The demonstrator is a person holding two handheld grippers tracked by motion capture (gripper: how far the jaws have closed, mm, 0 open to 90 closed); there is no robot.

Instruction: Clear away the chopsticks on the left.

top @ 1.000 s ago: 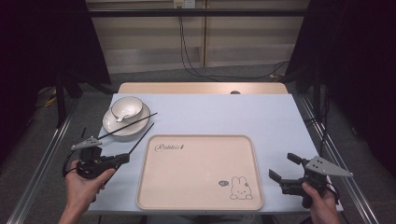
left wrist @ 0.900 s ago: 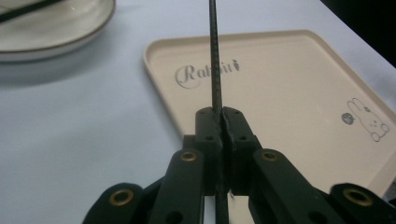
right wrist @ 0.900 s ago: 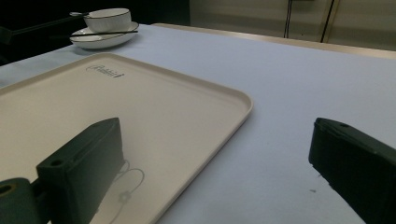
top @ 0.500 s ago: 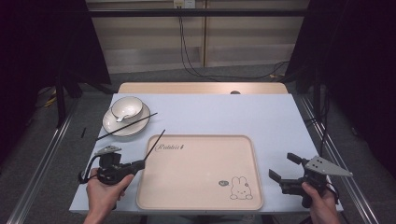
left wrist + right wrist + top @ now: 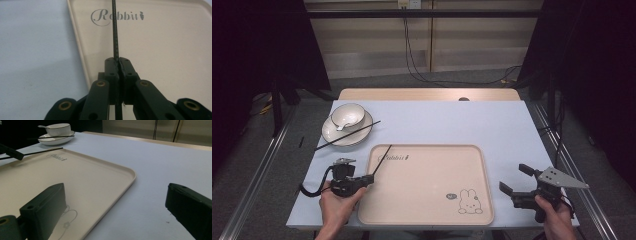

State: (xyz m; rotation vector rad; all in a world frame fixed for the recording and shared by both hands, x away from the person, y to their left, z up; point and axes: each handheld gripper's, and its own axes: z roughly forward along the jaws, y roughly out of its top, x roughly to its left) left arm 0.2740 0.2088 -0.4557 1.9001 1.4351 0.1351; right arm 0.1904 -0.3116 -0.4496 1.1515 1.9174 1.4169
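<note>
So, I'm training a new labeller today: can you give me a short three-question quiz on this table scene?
1. True or false: the left gripper is shut on a chopstick.
2. Where does the second chopstick lie? A) across the plate B) on the tray C) on the floor
3. Fill in: the right gripper has its jaws ____.

Key: 1 true. 2 A. 3 open, holding nothing, beside the tray's right edge.

Pale blue table (image 5: 472, 125), wooden strip along far edge. Directly on it: beige tray (image 5: 432, 200) near front, white plate (image 5: 334, 135) at far left.
</note>
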